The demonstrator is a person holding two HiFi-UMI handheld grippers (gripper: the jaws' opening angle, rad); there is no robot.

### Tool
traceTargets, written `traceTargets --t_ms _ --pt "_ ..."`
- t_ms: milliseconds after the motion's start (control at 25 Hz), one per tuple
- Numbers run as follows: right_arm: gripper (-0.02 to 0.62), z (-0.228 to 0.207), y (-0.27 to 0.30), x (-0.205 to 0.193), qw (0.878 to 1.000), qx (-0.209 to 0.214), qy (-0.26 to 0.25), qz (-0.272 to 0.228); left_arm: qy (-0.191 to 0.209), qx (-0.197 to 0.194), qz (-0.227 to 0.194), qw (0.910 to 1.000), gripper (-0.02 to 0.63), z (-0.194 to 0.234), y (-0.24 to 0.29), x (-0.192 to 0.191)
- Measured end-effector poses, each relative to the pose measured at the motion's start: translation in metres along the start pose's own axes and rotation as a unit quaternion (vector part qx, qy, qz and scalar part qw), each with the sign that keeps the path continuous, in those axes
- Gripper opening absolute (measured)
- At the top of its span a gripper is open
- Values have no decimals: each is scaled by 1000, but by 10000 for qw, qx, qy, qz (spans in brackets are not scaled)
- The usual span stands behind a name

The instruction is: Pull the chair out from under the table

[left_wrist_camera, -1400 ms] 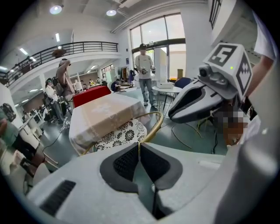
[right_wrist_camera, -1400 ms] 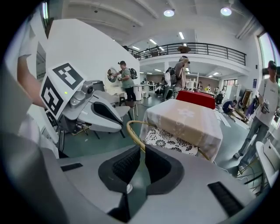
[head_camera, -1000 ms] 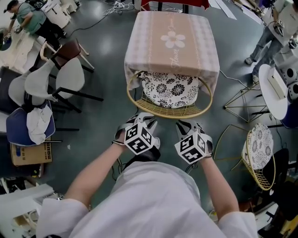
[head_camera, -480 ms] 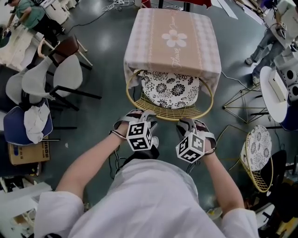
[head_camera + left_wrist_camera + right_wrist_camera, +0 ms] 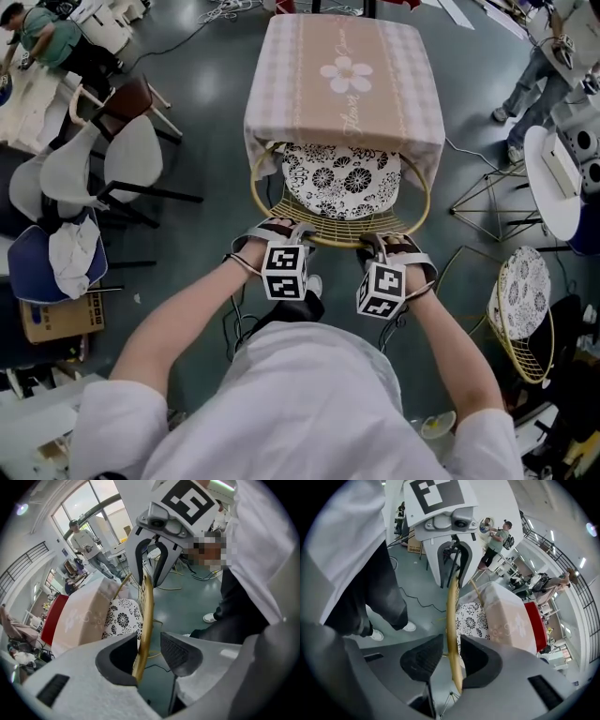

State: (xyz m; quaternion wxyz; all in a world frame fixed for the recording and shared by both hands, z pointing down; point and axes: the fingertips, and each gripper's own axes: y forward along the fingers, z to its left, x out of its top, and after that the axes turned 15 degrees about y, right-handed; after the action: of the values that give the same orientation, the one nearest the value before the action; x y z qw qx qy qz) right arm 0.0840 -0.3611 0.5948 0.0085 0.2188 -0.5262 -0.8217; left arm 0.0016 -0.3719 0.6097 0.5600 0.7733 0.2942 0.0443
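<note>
A gold wire chair (image 5: 337, 242) with a black-and-white floral cushion (image 5: 342, 180) is tucked under a small table with a pink flower-print cloth (image 5: 345, 75). Both grippers are down on the chair back's top rim. My left gripper (image 5: 279, 229) straddles the rim's left part. Its jaws are opening, and in the left gripper view (image 5: 149, 651) the gold rim (image 5: 143, 620) leans on one pad with a gap to the other. My right gripper (image 5: 389, 242) straddles the right part, also opening. In the right gripper view (image 5: 451, 658) the rim (image 5: 452, 606) runs between the pads, unclamped.
Several white and brown chairs (image 5: 112, 159) crowd the left. A second gold wire chair (image 5: 520, 309) and a round white table (image 5: 553, 178) stand at the right. A cardboard box (image 5: 61, 319) sits low left. People stand at the far corners.
Both hands have moved forward and down to the chair back and rolled, so the marker cubes now stand upright. The jaws now sit over the rim.
</note>
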Motion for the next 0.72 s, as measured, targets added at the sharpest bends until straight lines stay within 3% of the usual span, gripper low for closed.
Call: traceTargets --t_ms 440,600,720 --pt "91 5 23 -1 9990 203 -303 241 174 -279 75 9994 144 1 17 -3" --pt "53 6 24 -3 9987 171 -418 250 102 -387 117 9991 144 -3 20 -4" --pt "40 5 26 -4 9983 116 -504 262 304 -310 208 9988 141 -3 22 -5"
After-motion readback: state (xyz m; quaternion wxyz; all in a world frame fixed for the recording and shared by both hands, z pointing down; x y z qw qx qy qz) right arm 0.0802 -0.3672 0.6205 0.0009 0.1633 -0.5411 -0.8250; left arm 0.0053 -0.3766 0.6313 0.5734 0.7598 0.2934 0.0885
